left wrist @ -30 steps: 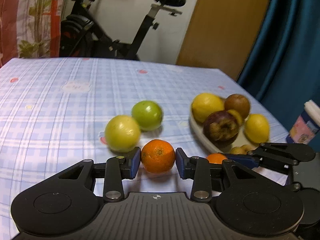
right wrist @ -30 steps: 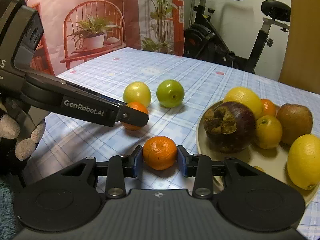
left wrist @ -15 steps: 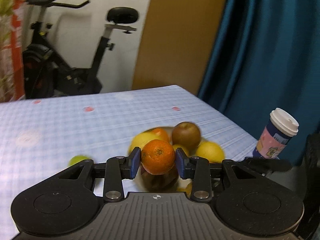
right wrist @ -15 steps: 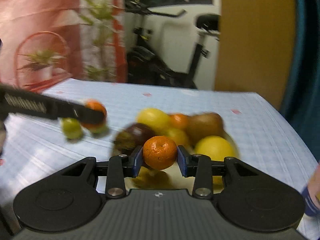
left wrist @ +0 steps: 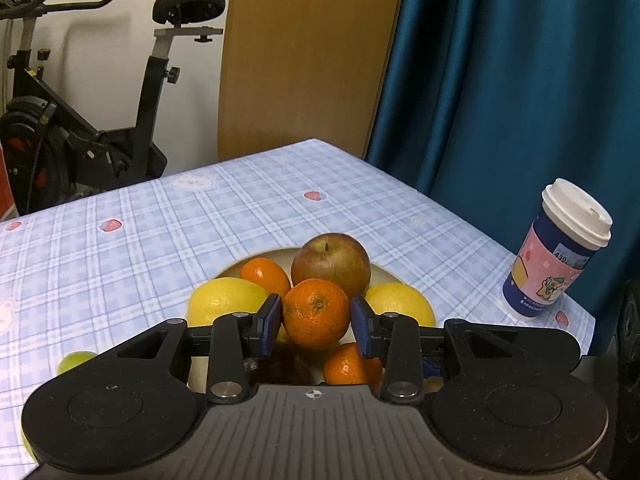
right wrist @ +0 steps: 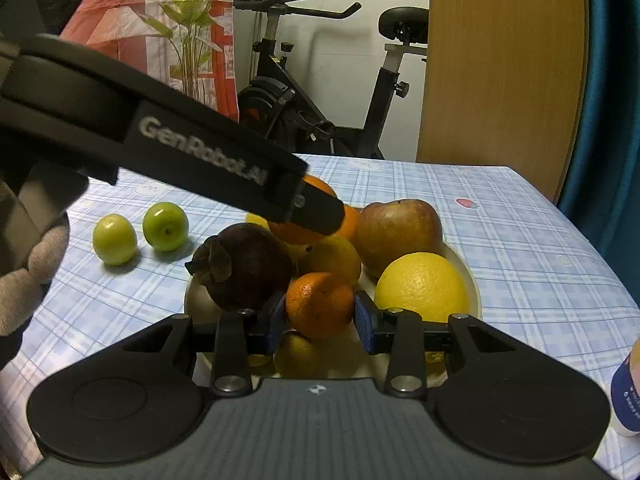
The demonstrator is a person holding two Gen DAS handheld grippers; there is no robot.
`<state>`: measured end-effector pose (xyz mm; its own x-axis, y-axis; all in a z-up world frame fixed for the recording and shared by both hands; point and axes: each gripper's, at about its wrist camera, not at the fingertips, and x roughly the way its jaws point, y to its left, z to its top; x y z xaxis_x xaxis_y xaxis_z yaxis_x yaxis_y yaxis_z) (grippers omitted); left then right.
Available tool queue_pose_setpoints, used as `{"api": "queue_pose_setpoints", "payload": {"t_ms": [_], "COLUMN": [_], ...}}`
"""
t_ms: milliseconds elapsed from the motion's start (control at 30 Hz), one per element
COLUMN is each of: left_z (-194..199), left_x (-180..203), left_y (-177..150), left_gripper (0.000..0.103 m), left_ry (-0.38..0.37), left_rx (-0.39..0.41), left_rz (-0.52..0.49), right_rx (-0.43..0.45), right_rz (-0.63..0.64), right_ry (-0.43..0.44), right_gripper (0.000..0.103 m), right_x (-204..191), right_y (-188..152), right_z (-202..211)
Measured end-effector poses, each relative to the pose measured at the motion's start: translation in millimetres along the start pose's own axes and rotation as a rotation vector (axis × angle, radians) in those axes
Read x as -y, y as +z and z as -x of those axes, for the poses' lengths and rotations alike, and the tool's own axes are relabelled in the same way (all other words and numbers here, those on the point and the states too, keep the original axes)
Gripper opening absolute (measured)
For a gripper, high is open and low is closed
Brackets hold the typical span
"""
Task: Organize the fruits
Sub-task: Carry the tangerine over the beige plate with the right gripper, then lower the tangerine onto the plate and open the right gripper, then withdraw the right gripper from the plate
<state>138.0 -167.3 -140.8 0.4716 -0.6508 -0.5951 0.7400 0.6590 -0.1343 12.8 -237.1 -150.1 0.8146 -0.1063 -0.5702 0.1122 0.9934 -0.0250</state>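
Orange tangerines are sitting clamped in both grippers, left [left wrist: 316, 314] and right [right wrist: 320, 306], each hanging over the plate [right wrist: 468, 276] of fruit near the tablecloth's [left wrist: 160, 232] right edge.

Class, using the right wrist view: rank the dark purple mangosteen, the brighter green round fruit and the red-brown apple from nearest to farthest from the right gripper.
1. Dark purple mangosteen, on the plate, just left of the right gripper.
2. Red-brown apple, at the plate's back, to the right.
3. Brighter green round fruit, on the tablecloth, far left.

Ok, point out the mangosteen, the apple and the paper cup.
mangosteen [right wrist: 250, 266]: right wrist view, dark rind.
apple [left wrist: 330, 266]: left wrist view, front skin.
paper cup [left wrist: 554, 256]: left wrist view, printed sleeve.
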Motion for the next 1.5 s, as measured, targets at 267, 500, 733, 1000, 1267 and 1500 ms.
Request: {"api": "queue_pose_setpoints", "payload": {"t_ms": [267,500,733,1000,1267,1500], "left_z": [-4,7,35,82,118,134], "left_x": [-3,-7,-25,-71,-112,-141], "left_y": [0,2,2,-15,-43,-54], "left_gripper": [0.040,0.049,0.053,0.055,0.057,0.057], "left_ry": [0.009,0.020,0.063,0.171,0.281,0.322], "left_rx": [-0.015,0.014,0.058,0.082,0.145,0.171], "left_rz": [0.006,0.028,0.075,0.175,0.295,0.379], "right_rx": [-0.001,0.026,0.065,0.095,0.133,0.181], "right_rz": [-0.006,0.005,0.020,0.023,0.064,0.127], "right_ry": [0.006,0.005,0.002,-0.003,-0.002,0.036], "right_gripper": [0.039,0.040,0.044,0.045,0.067,0.067], "right_x": [2,0,-3,-5,-18,-37], "right_y": [-1,0,3,6,7,15], "right_z": [-3,0,6,11,14,19]}}
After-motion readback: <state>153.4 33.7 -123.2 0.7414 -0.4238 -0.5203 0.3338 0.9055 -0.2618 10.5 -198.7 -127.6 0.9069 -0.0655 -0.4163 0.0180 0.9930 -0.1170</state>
